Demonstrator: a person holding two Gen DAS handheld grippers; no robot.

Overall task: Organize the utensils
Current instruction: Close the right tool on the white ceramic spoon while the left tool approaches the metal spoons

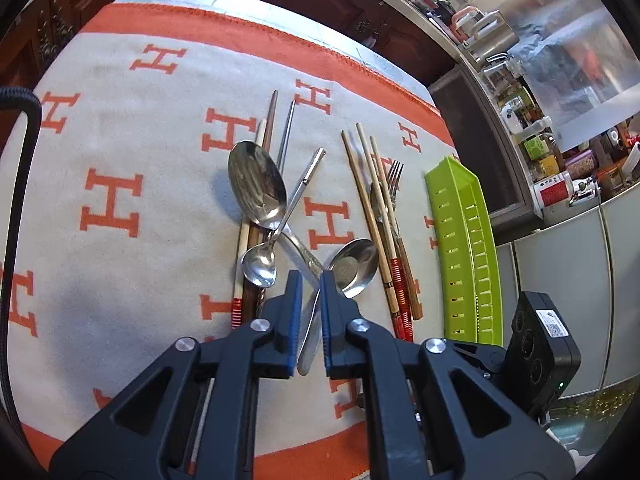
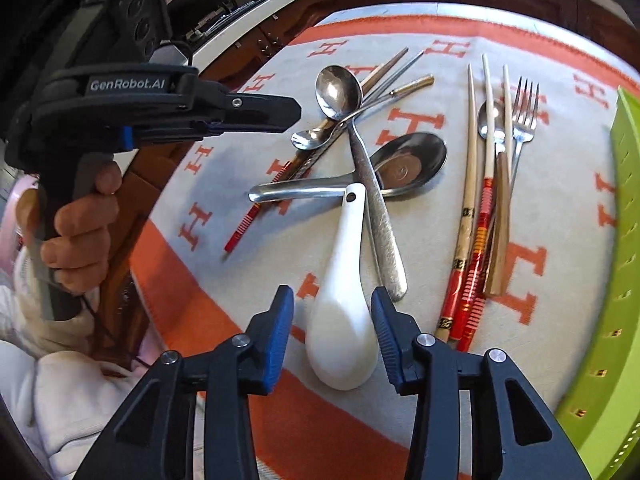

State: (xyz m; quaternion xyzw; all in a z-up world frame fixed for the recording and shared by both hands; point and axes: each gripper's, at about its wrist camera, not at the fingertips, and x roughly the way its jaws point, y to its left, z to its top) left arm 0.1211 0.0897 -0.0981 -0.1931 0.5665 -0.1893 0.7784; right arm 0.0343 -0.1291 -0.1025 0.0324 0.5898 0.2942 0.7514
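Note:
Spoons, chopsticks and a fork lie scattered on an orange-and-cream cloth. My right gripper (image 2: pixel 332 300) is open, its pads either side of the bowl of a white ceramic spoon (image 2: pixel 342 320) that rests on the cloth. My left gripper (image 1: pixel 310 280) hovers above crossed metal spoon handles (image 1: pixel 308 336), its jaws a little apart and holding nothing; it also shows in the right wrist view (image 2: pixel 296 108), above the cloth's left edge. A large steel spoon (image 1: pixel 258 184), a small spoon (image 1: pixel 260 266) and a dark-bowled spoon (image 1: pixel 356 266) lie around it.
A green slotted tray (image 1: pixel 466 256) stands along the cloth's right side, also in the right wrist view (image 2: pixel 616 240). Several chopsticks (image 2: pixel 474 216) and a fork (image 2: pixel 524 116) lie beside it. A cluttered counter (image 1: pixel 560 152) stands beyond.

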